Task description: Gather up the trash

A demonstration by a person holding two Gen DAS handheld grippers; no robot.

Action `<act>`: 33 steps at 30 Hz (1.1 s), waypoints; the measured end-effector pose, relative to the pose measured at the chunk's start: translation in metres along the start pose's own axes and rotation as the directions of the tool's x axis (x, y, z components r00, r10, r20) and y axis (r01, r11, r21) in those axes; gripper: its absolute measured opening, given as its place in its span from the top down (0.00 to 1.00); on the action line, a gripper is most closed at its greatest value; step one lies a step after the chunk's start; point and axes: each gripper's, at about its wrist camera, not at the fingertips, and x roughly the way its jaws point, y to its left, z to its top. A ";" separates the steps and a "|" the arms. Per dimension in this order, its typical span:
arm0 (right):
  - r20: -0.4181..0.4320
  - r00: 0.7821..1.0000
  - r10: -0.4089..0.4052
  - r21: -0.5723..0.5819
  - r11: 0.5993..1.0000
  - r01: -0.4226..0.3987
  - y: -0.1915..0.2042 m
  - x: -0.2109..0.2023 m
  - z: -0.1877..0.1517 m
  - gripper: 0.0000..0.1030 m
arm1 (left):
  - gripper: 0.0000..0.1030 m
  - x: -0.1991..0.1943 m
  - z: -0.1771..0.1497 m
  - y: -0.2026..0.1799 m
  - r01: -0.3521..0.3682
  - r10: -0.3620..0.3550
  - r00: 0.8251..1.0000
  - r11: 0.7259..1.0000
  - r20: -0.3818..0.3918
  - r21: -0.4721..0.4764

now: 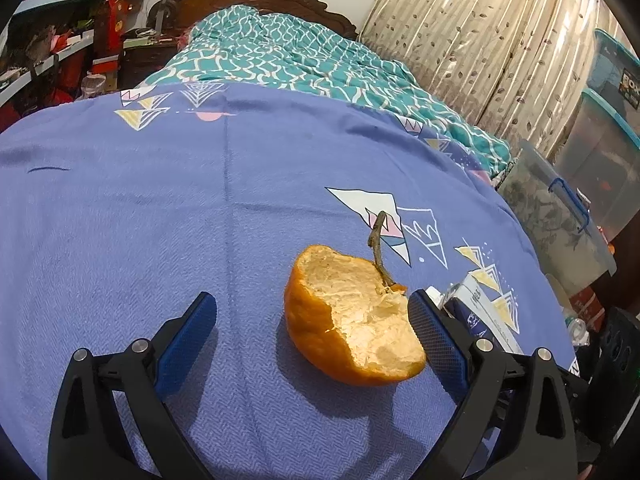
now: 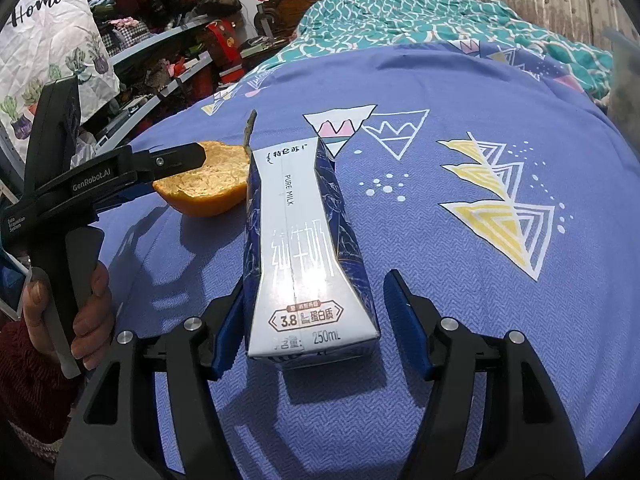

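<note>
Grasp step, both pieces of trash on blue sheet (image 1: 120,208). Our left gripper (image 1: 312,320) wide, straddling peel (image 1: 352,320); right pad touching peel edge, left pad apart. Our right gripper (image 2: 312,320) wide around carton (image 2: 296,240), which lies flat just beside peel; left pad at carton's side, right pad apart. Next, we judge: close both, gently on peel, then lift.

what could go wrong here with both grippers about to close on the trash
The left gripper is off-centre: the orange peel sits against its right finger, so closing may push or crush the hollow shell. The right gripper straddles only the near end of the milk carton, which might pivot when lifted.
</note>
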 end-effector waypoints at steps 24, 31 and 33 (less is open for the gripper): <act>0.054 0.998 -0.042 0.035 0.999 0.041 0.000 -0.009 0.002 0.21 | 0.08 0.005 -0.002 -0.016 0.057 -0.055 0.998 0.995 -0.034 0.077; 0.055 0.997 -0.050 0.021 0.999 0.049 0.002 -0.011 0.001 0.45 | 0.11 0.012 -0.010 -0.046 0.018 -0.006 0.999 0.974 -0.050 0.227; 0.064 0.996 -0.066 0.016 0.998 0.065 0.002 -0.015 -0.002 0.45 | 0.40 0.014 -0.008 -0.043 0.011 -0.001 0.999 0.975 -0.049 0.220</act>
